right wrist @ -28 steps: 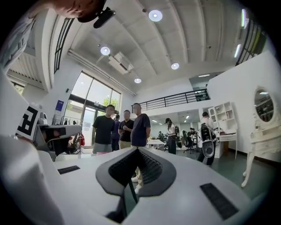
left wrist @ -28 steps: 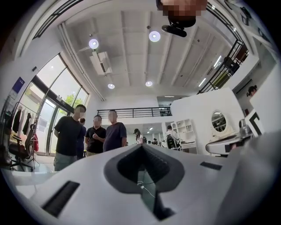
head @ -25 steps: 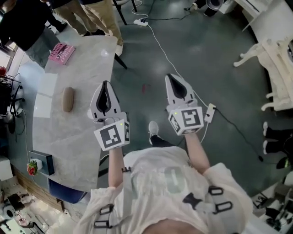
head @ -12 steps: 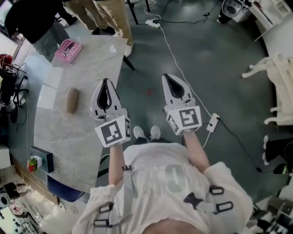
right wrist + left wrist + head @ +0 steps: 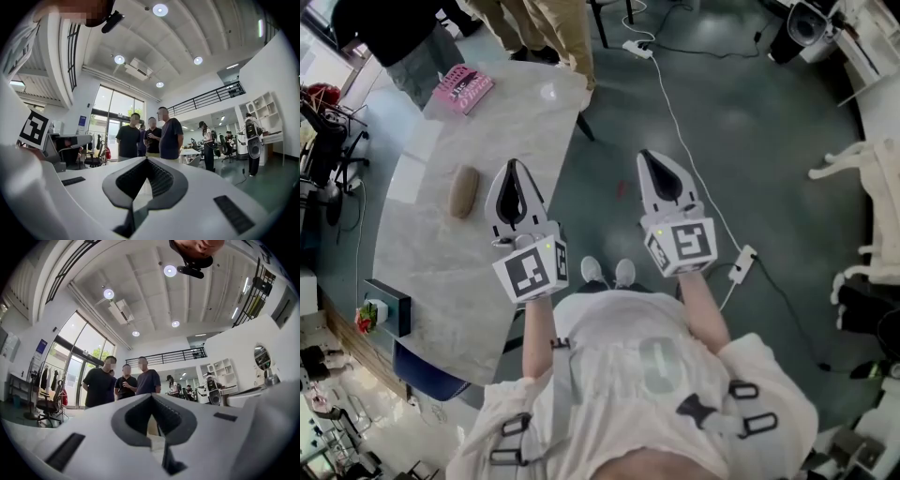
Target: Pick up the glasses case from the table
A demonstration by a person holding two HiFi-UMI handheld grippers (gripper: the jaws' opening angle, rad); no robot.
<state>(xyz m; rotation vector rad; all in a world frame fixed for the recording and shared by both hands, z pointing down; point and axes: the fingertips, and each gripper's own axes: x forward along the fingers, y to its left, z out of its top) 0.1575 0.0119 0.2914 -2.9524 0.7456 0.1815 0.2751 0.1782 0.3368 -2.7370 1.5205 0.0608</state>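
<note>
The glasses case (image 5: pixel 464 191) is a brown oval pouch lying flat on the pale marble table (image 5: pixel 487 131), seen in the head view at left. My left gripper (image 5: pixel 517 166) hovers over the table's right part, to the right of the case and apart from it, shut and empty. My right gripper (image 5: pixel 651 156) is held beyond the table's edge over the grey floor, also shut with nothing in it. In the left gripper view the jaws (image 5: pixel 151 397) meet at the tip. The right gripper view shows the same (image 5: pixel 146 160). The case is in neither gripper view.
A pink book (image 5: pixel 462 89) lies at the table's far end, where several people (image 5: pixel 534 19) stand. A dark box (image 5: pixel 389 309) sits at the near left corner above a blue chair (image 5: pixel 427 375). A white cable and power strip (image 5: pixel 639 47) cross the floor. White furniture (image 5: pixel 872 169) stands at right.
The head view has shifted, so the table and case now sit further right and nearer my left gripper. Both grippers have kept side by side, shut and empty.
</note>
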